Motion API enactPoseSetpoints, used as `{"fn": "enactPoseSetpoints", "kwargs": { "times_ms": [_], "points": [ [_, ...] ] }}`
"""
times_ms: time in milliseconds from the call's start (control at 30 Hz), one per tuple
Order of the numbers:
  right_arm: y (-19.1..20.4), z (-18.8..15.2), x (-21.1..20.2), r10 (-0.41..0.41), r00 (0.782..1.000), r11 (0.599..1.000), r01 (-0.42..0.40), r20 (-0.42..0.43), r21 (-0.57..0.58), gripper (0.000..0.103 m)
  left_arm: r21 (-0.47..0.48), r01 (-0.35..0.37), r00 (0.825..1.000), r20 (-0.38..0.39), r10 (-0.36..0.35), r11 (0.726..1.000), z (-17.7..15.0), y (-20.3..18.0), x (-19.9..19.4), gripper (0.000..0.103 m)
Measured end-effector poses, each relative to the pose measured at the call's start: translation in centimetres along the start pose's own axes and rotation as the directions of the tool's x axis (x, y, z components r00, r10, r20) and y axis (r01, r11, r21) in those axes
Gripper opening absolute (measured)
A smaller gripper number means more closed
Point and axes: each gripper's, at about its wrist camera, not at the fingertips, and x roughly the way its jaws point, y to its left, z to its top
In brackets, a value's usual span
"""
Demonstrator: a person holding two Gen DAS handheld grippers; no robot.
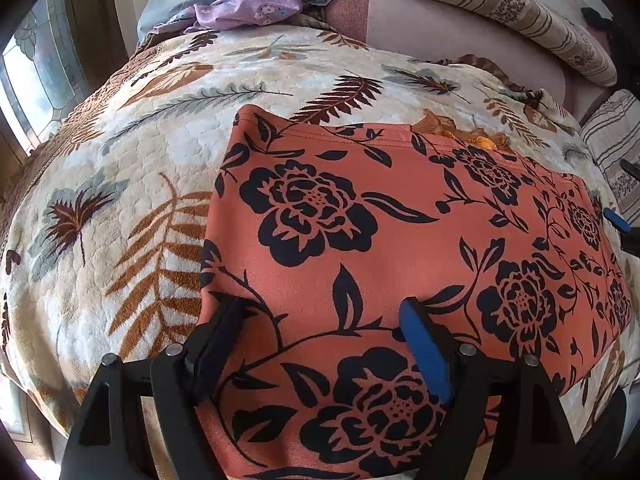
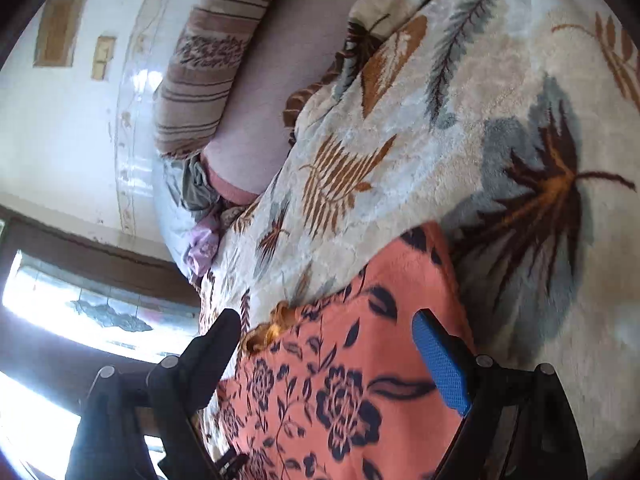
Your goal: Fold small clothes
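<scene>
Left gripper [image 1: 324, 312] spread wide over the near edge of the orange floral garment [image 1: 400, 240], pinching nothing. Right gripper [image 2: 326, 320] likewise spread, above its far side. Lying flat on the leaf-patterned blanket [image 1: 140, 200].

garment [image 1: 400, 248]: flat on the blanket [image 1: 120, 208], toward the bed's near edge
pillows [image 1: 520, 12]: along the bed's far edge
crumpled clothes [image 1: 248, 10]: far left corner
</scene>
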Motion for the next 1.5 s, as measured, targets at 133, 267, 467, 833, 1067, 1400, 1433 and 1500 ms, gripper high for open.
{"fn": "enactPoseSetpoints", "kwargs": {
  "times_ms": [133, 267, 467, 833, 1067, 1400, 1433, 1500],
  "points": [
    [1.9, -7.3, -2.5, 0.075, 0.993, 0.996, -0.078, -0.093, -0.038, 0.089, -0.003, -0.016, 1.0, -0.01, 0.016, 1.0, -0.1, -0.2, -0.3, 0.081],
    [0.4, -13.3, -1.7, -0.044, 0.986, 0.998, 0.034, -0.158, -0.061, 0.09, -0.044, -0.026, 1.0, -0.008, 0.026, 0.999, -0.6, -0.1, -1.7, 0.081],
    [1.6, -15.3, -4.8, -0.063, 0.997, 0.996, 0.06, -0.043, -0.065, 0.09, -0.063, -0.015, 1.0, 0.023, 0.016, 0.998, -1.7, 0.3, -4.6, 0.082],
    [-4.6, -17.3, -7.5, -0.017, 0.998, 0.97, 0.002, 0.06, 0.241, 0.091, -0.073, 0.014, 1.0, -0.009, -0.014, 0.997, -2.8, -0.8, -4.9, 0.082],
    [-6.6, -14.8, -7.6, -0.002, 0.991, 0.928, -0.048, 0.135, 0.369, 0.091, -0.052, 0.042, 0.999, -0.01, -0.043, 0.998, -1.9, -3.3, -4.5, 0.082],
    [-4.9, -12.8, -5.0, -0.165, 0.984, 0.969, 0.15, 0.063, 0.196, 0.016, 0.038, 0.042, 0.998, -0.054, -0.04, 0.998, -0.2, -8.1, -1.9, 0.082],
    [-3.3, -12.9, -5.6, -0.216, 0.972, 0.972, 0.205, 0.09, 0.117, 0.014, 0.045, 0.041, 0.998, -0.041, -0.039, 0.998, -0.1, -8.4, -2.2, 0.082],
    [1.1, -13.5, -6.8, -0.331, 0.925, 0.931, 0.352, 0.184, -0.095, 0.013, 0.045, 0.05, 0.999, 0.016, -0.05, 0.998, 0.4, -8.9, -3.2, 0.082]
  ]
}}
